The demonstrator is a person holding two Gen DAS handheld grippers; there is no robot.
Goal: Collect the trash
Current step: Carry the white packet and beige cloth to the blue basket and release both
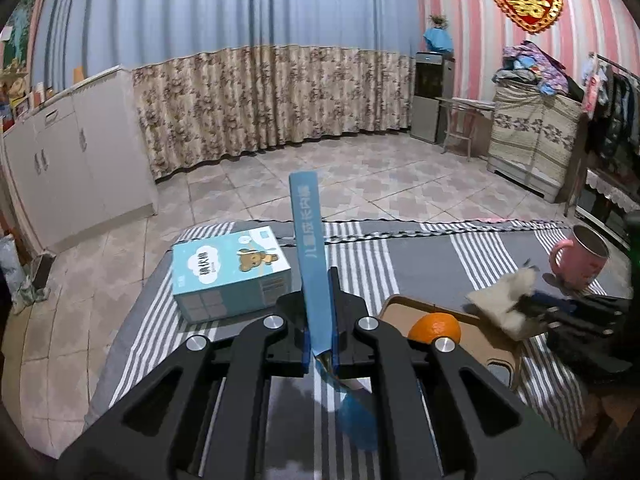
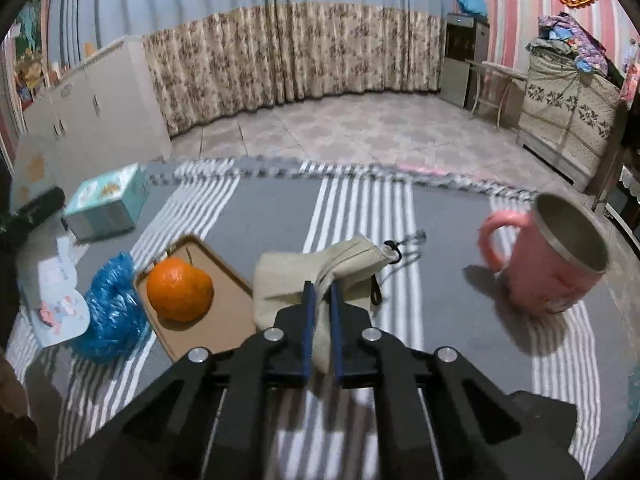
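In the left wrist view, your left tongs (image 1: pixel 319 300) sit at the lower centre, clenched on a flattened blue carton (image 1: pixel 310 240) that stands nearly upright between the pads and rises toward the middle of the frame; a crumpled blue plastic bag (image 1: pixel 356 420) shows below the pads, and whether it is gripped too you cannot tell; left of the carton a light blue box (image 1: pixel 230 276) rests on the striped cloth (image 1: pixel 420 260); right of it an orange (image 1: pixel 434 328) lies on a brown tray (image 1: pixel 400 312); at the right edge your right tongs (image 1: pixel 532 306) grasp a beige pouch (image 1: pixel 504 300), with a pink mug (image 1: pixel 580 260) just beyond.

In the right wrist view, your right tongs (image 2: pixel 321 292) at the lower centre are clamped on the near fold of the beige pouch (image 2: pixel 320 276), which lies on the striped cloth (image 2: pixel 280 216) in the middle of the frame; the orange (image 2: pixel 179 289) sits on the brown tray (image 2: pixel 232 312) just left of the pouch; the blue plastic bag (image 2: pixel 112 308) lies further left, touching the tray's edge; the pink mug (image 2: pixel 556 256) stands upright at the right; the light blue box (image 2: pixel 106 204) is at the upper left.
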